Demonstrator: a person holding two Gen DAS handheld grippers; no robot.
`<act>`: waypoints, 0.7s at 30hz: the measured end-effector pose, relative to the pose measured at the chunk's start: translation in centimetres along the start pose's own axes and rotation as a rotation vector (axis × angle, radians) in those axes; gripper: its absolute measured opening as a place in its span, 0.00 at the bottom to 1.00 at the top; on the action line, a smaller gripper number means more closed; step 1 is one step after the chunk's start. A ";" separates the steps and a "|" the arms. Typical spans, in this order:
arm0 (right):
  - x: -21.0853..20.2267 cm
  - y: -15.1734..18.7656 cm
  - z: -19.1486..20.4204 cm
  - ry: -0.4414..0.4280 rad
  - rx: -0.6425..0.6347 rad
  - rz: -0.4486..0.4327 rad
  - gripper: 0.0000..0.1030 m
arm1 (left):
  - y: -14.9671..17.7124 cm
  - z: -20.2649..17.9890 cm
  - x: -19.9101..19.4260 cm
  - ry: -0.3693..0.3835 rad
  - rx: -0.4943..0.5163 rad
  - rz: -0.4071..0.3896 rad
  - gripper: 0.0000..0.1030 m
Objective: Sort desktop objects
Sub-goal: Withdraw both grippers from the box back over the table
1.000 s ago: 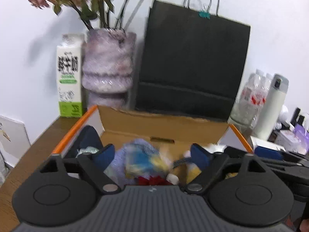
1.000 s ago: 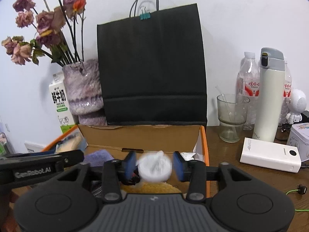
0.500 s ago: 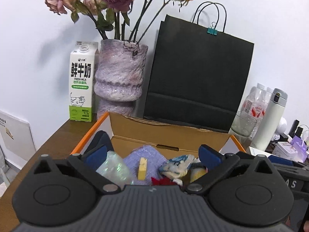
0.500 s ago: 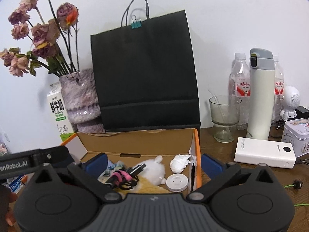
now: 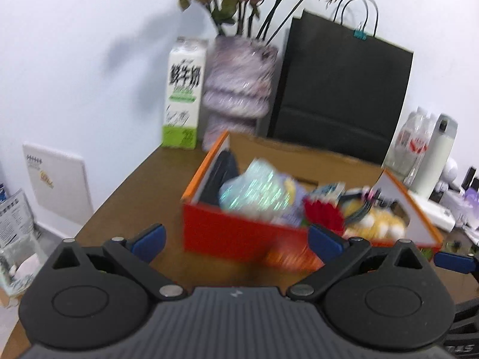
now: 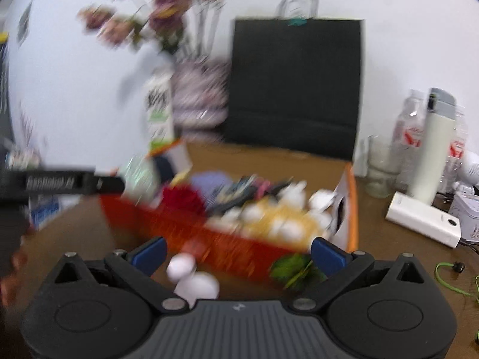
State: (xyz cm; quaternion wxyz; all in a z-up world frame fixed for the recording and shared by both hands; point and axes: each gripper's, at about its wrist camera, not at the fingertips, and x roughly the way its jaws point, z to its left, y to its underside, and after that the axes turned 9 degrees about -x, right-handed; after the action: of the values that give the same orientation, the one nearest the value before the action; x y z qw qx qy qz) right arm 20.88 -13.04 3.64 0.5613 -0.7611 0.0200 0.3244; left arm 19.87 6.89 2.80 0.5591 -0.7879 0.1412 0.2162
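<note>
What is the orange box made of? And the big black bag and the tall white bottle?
The orange box looks like cardboard: its inside walls are plain brown and its thin flaps fold. The black bag seems to be matte paper, with sharp creases and thin cord handles. The tall white bottle looks like smooth coated metal with a grey plastic cap, though blur leaves that open.
</note>
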 end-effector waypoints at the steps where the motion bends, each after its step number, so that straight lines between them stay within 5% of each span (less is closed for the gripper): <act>1: 0.5 0.3 0.6 -0.001 -0.006 0.024 0.99 | 0.4 0.4 -0.1 -0.005 0.000 0.011 1.00; 10: 5.2 1.4 1.8 0.051 0.083 0.191 0.91 | 2.4 2.2 -0.2 -0.017 -0.030 0.079 1.00; 13: 5.0 1.6 1.7 0.045 0.104 0.178 0.87 | 2.7 1.9 0.0 -0.011 -0.026 0.088 1.00; 16: 4.6 1.8 2.0 0.030 0.093 0.147 0.64 | 3.0 1.5 0.3 -0.014 -0.008 0.097 1.00; 18: 4.2 1.7 1.9 0.026 0.103 0.137 0.38 | 3.1 1.1 0.7 -0.014 0.002 0.103 1.00; 21: 3.5 2.2 0.5 0.001 0.157 0.123 0.38 | 3.3 0.3 1.2 -0.004 -0.006 0.114 1.00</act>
State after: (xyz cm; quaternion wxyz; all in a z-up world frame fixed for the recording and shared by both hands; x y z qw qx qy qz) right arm 22.52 -12.22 -0.08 0.5984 -0.7123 0.0923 0.3550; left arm 19.31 6.12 -0.58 0.5437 -0.7799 0.1840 0.2498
